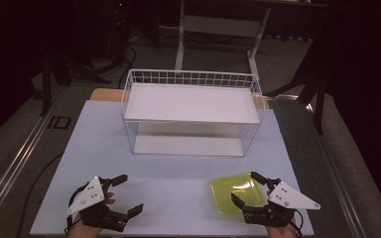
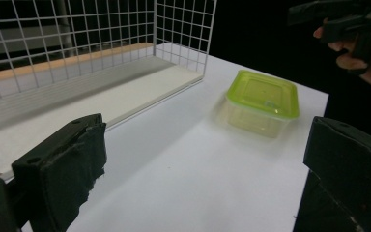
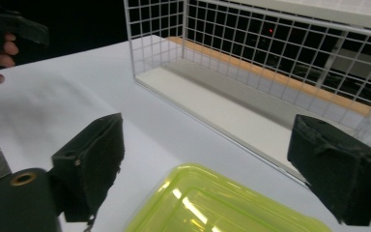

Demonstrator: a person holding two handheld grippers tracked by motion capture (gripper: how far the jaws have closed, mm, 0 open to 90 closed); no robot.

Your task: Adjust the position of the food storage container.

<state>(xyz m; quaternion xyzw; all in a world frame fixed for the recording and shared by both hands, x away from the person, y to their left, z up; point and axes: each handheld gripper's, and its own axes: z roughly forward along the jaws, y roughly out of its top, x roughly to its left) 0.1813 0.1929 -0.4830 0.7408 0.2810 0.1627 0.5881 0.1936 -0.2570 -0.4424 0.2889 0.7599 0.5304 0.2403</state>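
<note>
Careful: your right tongs [image 1: 252, 191] gape wide and empty around the translucent lime-green lidded plastic box [image 1: 237, 192] at lower right; closing off-centre could skid it across the surface [image 1: 178, 188].

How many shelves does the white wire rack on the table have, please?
2: an upper shelf level with the wire rack's top rim, and a lower shelf resting at its base on the table.

Container [image 1: 237, 192]: translucent lime green, seen just ahead of the right gripper [image 1: 254, 187].
Wire basket [image 1: 192, 79]: white grid pattern.
Table [image 1: 168, 173]: plain white.
Gripper jaws: black; top plates pale grey.
</note>
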